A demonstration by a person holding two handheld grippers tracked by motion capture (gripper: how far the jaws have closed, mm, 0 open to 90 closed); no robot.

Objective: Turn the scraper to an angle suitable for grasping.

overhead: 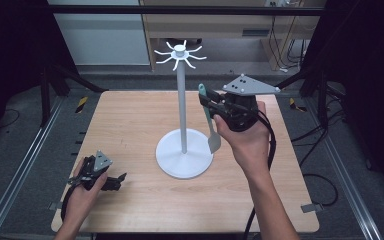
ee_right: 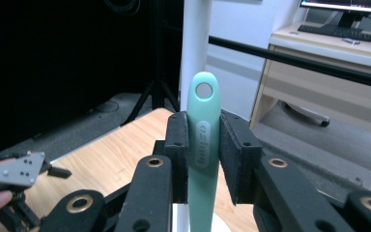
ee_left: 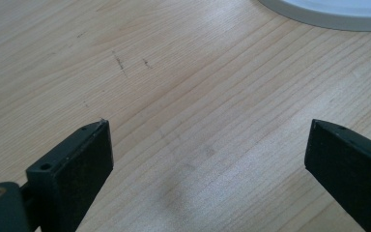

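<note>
The spatula (ee_right: pixel 203 145) is clamped upright in the right gripper (overhead: pixel 214 107), hole uppermost, presumably for hanging on the rack (overhead: pixel 181 51); left gripper (ee_left: pixel 207 159) jaws are parted.

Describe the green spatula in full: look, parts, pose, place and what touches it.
The spatula looks like pale mint-green plastic or silicone, with a rounded handle end pierced by a hanging hole, an embossed oval on the handle, and a flat greyish blade at the bottom. It hangs roughly upright above the table, hole end up, clamped on the handle by the right tool, just right of the white stand's pole.
</note>
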